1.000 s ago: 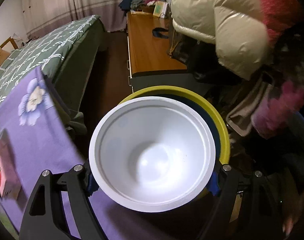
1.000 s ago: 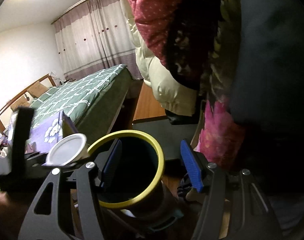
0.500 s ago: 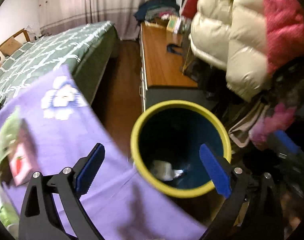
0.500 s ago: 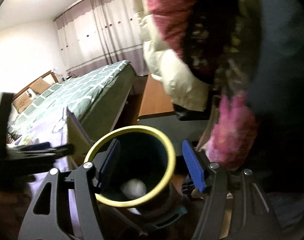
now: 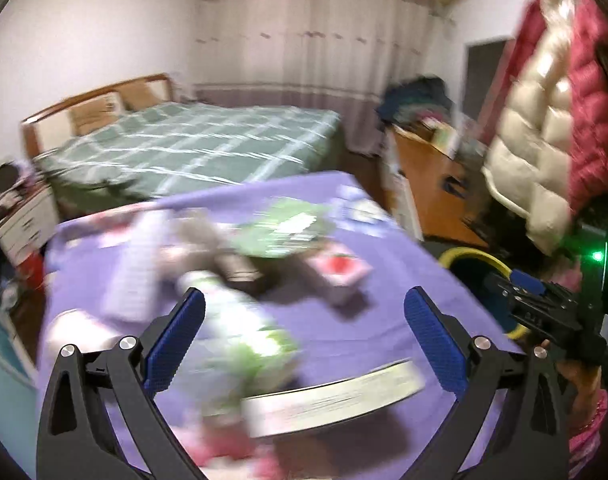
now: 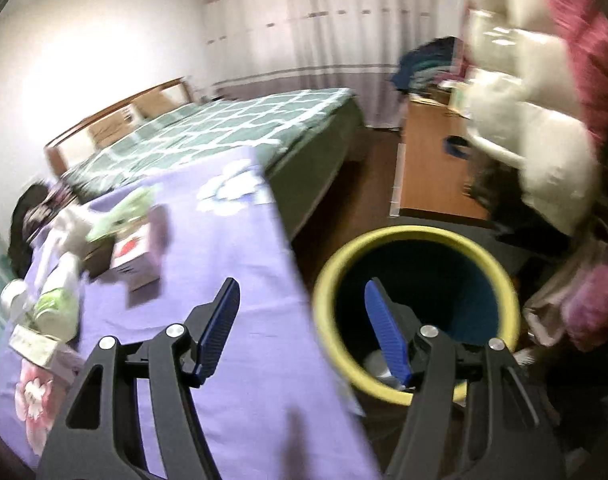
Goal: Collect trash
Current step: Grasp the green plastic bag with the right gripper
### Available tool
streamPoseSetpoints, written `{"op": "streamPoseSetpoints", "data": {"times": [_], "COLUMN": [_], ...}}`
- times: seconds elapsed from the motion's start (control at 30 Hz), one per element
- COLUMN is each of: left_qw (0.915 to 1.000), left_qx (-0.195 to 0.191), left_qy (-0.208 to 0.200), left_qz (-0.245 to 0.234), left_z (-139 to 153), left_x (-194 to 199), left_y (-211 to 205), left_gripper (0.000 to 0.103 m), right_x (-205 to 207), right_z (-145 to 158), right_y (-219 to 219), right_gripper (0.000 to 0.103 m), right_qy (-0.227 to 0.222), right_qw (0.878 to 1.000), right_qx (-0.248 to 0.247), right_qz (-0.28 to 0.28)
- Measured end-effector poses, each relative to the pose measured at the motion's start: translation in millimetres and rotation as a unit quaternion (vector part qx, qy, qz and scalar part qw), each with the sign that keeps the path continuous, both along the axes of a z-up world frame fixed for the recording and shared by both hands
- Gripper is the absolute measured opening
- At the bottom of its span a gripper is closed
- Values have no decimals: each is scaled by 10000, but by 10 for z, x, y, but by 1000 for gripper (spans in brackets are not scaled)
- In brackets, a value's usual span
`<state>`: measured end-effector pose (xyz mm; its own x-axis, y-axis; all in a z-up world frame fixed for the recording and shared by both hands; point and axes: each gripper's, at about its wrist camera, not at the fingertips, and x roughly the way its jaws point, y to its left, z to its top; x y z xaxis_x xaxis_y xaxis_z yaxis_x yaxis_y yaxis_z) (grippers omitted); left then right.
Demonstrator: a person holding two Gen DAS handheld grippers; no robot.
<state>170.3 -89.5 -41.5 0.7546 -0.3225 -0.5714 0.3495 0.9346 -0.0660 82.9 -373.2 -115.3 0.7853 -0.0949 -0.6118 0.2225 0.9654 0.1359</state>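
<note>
My left gripper (image 5: 304,332) is open and empty above a purple flowered tablecloth (image 5: 383,312) strewn with trash: a pink strawberry carton (image 5: 339,270), a green wrapper (image 5: 288,232), a white-green bottle (image 5: 240,332) and a flat white box (image 5: 331,400). My right gripper (image 6: 302,328) is open and empty over the table's right edge, beside the yellow-rimmed bin (image 6: 415,236). A white bowl (image 6: 377,366) lies at the bin's bottom. The bin's rim (image 5: 469,256) and the right gripper (image 5: 543,308) show at the right of the left wrist view. The carton (image 6: 134,256) and bottle (image 6: 58,300) also show in the right wrist view.
A green checked bed (image 5: 192,148) stands behind the table. A wooden bench (image 6: 435,168) and hanging puffy coats (image 6: 535,136) are at the right. Dark floor (image 6: 367,184) lies between bed and bench. A white drawer unit (image 5: 20,220) is at the far left.
My left gripper let the white bowl drop into the bin, then swung left and up over the table. My right gripper shifted left, off the bin, toward the table edge.
</note>
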Motion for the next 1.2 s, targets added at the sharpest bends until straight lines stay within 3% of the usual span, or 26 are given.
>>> {"op": "streamPoseSetpoints", "data": {"times": [0.27,0.37,0.5,0.7,0.83,1.2], "left_qw": [9879,9850,9853,9892,9892,9894], "left_qx": [-126,-242,-299,38,-4,38], "left_qy": [-436,-416,-341,-357,-293,-208], "left_qz": [1480,1656,1645,1425,1438,1435], "left_z": [-204,-338,-473,-552,-571,-632], "left_x": [244,403,491,491,495,493], "left_y": [1362,1611,1725,1484,1480,1467], "left_gripper": [98,98,98,98,98,98], "right_x": [379,545,876,1404,1694,2191], "right_z": [57,101,141,202,120,-14], "right_y": [620,708,782,910,990,1255], "right_gripper": [62,62,62,62,62,62], "right_qy": [-40,-39,49,113,334,772], "right_qw": [9981,9968,9939,9911,9899,9844], "right_qx": [-119,-145,-70,190,284,240], "right_qz": [596,789,1099,1313,1345,1565]}}
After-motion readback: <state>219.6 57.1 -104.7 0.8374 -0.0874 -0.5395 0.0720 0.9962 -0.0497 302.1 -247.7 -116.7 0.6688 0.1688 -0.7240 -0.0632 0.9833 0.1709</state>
